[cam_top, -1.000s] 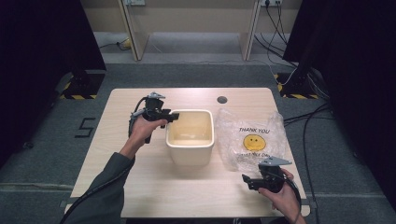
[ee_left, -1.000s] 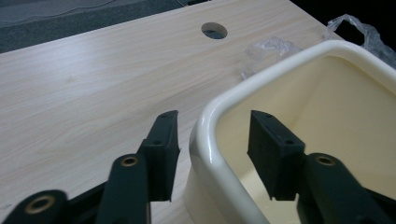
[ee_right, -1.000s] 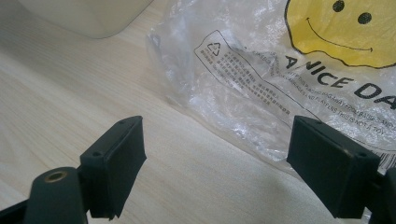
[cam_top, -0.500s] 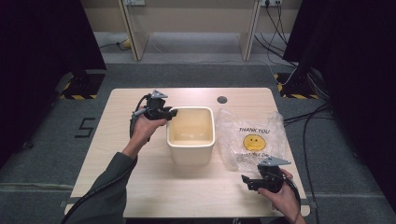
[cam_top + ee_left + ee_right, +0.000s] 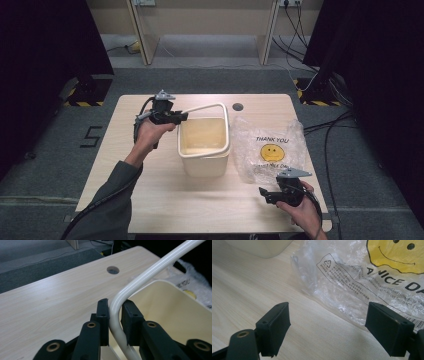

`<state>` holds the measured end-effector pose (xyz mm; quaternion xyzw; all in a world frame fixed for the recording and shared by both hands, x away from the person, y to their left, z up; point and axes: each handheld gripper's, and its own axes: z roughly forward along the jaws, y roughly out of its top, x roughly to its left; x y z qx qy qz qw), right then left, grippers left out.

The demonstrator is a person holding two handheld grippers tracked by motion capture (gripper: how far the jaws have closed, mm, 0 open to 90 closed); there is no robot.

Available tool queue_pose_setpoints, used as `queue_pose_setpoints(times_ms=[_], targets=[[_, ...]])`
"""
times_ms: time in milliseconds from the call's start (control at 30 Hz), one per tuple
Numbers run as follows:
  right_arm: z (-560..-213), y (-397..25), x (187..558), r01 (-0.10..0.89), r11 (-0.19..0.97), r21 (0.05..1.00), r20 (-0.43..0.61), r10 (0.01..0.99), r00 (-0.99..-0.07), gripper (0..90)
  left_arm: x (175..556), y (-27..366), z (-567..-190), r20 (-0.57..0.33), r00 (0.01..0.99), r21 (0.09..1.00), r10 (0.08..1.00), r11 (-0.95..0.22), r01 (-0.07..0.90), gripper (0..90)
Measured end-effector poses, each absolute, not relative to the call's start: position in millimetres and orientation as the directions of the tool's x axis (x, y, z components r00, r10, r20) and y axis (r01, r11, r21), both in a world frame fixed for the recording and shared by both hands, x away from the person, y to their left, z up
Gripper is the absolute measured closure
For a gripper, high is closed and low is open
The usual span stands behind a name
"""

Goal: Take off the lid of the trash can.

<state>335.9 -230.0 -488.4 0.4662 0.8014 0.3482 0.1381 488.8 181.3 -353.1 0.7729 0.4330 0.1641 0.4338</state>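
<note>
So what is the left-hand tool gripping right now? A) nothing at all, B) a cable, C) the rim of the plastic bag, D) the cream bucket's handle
D: in the left gripper view the left gripper's black fingers sit closed on either side of the bucket handle, and the high view shows that handle raised above the cream bucket.

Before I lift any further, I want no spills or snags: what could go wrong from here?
1. The left gripper pinches the bin's handle near its corner rather than mid-span, so the bin may hang lopsided or the smooth handle may slip through the fingers.
2. The plastic bag lies right beside the bin; a swinging bin could drag it.
3. The right gripper is open above the table, holding nothing, so the bin has no second support.
</note>
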Motion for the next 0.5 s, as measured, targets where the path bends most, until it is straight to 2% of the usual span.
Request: queue_pose_setpoints(times_ms=[100,500], targets=[[-488,-230,336,0.652,0.32,0.687,0.104,0.845,-0.525,19.8,485,188,-346,-0.086,0.576,0.809,0.813,-0.281,0.517,77.2],[-488,-231,336,0.653,0.316,0.688,0.103,0.848,-0.519,19.8,465,230,-331,-0.078,0.584,0.805,0.808,-0.295,0.516,77.4]])
